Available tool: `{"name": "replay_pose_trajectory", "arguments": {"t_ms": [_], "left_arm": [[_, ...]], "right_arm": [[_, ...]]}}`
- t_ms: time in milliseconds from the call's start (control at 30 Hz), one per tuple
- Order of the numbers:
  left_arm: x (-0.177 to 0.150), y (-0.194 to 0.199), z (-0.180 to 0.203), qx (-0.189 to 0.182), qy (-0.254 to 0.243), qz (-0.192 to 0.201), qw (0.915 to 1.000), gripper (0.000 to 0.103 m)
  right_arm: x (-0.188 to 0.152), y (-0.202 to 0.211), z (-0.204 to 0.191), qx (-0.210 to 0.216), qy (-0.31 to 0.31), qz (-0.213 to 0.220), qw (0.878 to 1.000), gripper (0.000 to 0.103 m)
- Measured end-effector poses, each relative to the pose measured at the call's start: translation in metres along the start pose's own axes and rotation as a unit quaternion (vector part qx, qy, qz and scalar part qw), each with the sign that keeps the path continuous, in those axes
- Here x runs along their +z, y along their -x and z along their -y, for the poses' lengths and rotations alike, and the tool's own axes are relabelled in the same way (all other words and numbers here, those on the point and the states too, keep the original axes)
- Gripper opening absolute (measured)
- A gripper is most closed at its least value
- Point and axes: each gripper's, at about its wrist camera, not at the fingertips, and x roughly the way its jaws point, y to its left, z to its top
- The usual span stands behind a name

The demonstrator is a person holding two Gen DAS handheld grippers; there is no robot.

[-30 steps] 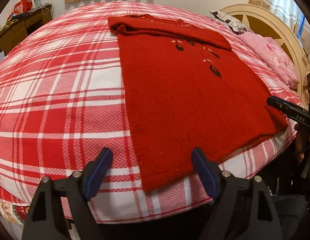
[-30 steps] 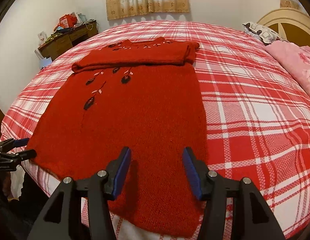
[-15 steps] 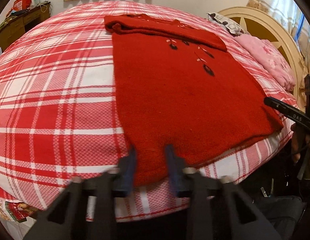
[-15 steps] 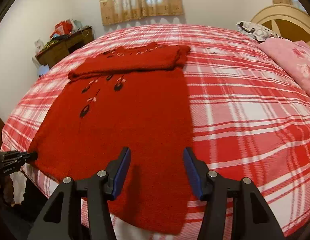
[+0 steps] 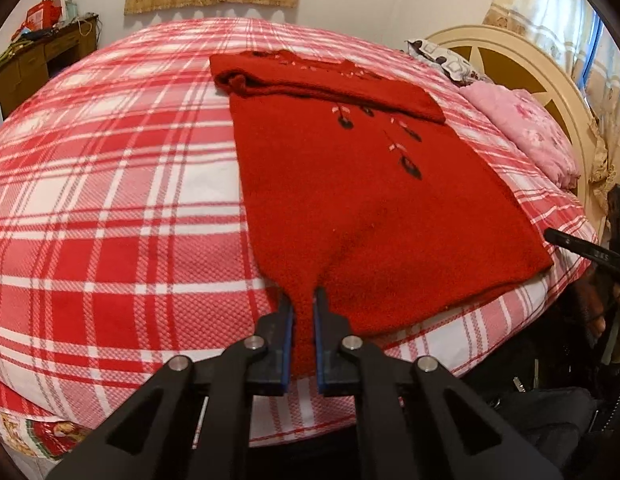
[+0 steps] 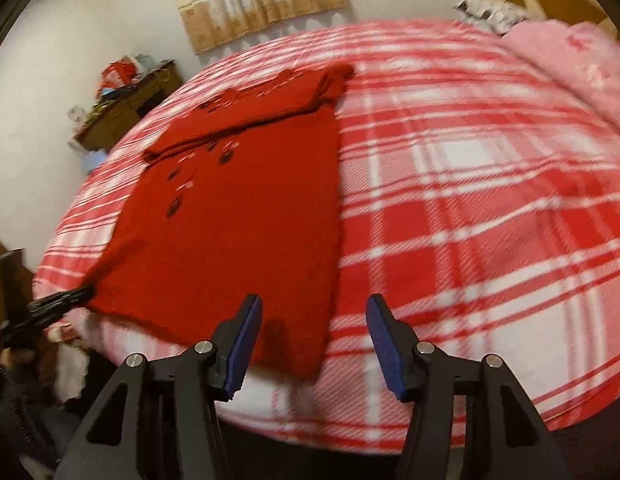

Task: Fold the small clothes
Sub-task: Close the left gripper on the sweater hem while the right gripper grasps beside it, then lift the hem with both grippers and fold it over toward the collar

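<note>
A red knitted sweater (image 5: 361,208) with small dark flower motifs lies flat on the plaid bed, its sleeves folded across the top. It also shows in the right wrist view (image 6: 246,232). My left gripper (image 5: 304,300) is shut on the sweater's near left hem corner, and the cloth bunches between the blue pads. It shows at the left of the right wrist view (image 6: 76,294). My right gripper (image 6: 313,312) is open, its pads straddling the near right hem corner just above the cloth. It shows at the right of the left wrist view (image 5: 573,246).
The bed has a red and white plaid cover (image 5: 110,208). A pink quilt (image 5: 525,128) and a cream headboard (image 5: 541,68) lie to the right. A wooden desk (image 6: 130,108) with clutter stands by the far wall. The bed's near edge drops off just below both grippers.
My left gripper moved in and shut on the hem corner, pulling the cloth into a ridge. My right gripper stayed open and shifted right, over the other hem corner.
</note>
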Motion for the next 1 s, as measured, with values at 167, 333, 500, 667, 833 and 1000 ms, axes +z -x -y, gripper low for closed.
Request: {"name": "replay_pose_trajectory", "arguments": {"t_ms": [167,333,500,667,833,1000], "left_arm": [[-0.004,-0.006,0.004,0.005,-0.001,-0.009,0.9999,0.009],[-0.004,-0.003,0.003,0.002,0.0,-0.005,1.0,0.009],[-0.005,-0.003,0.001,-0.002,0.003,-0.003,1.0,0.009],[0.002,0.007,-0.001,-0.021,0.012,0.017,0.9996,0.009],[0.011,0.014,-0.002,-0.028,0.012,0.029,0.9991,0.009],[0.02,0.021,-0.001,-0.037,0.01,0.043,0.9984,0.009]], "right_arm": [[-0.006,-0.005,-0.002,0.007,-0.001,-0.017,1.0,0.048],[-0.012,-0.01,0.001,0.029,-0.014,-0.046,0.998,0.022],[-0.013,-0.01,0.015,0.061,-0.048,-0.031,0.996,0.008],[-0.007,0.007,0.018,0.086,-0.061,0.013,0.994,0.007],[-0.001,0.019,0.018,0.105,-0.072,0.044,0.991,0.007],[0.004,0.028,0.021,0.12,-0.084,0.065,0.987,0.007]]}}
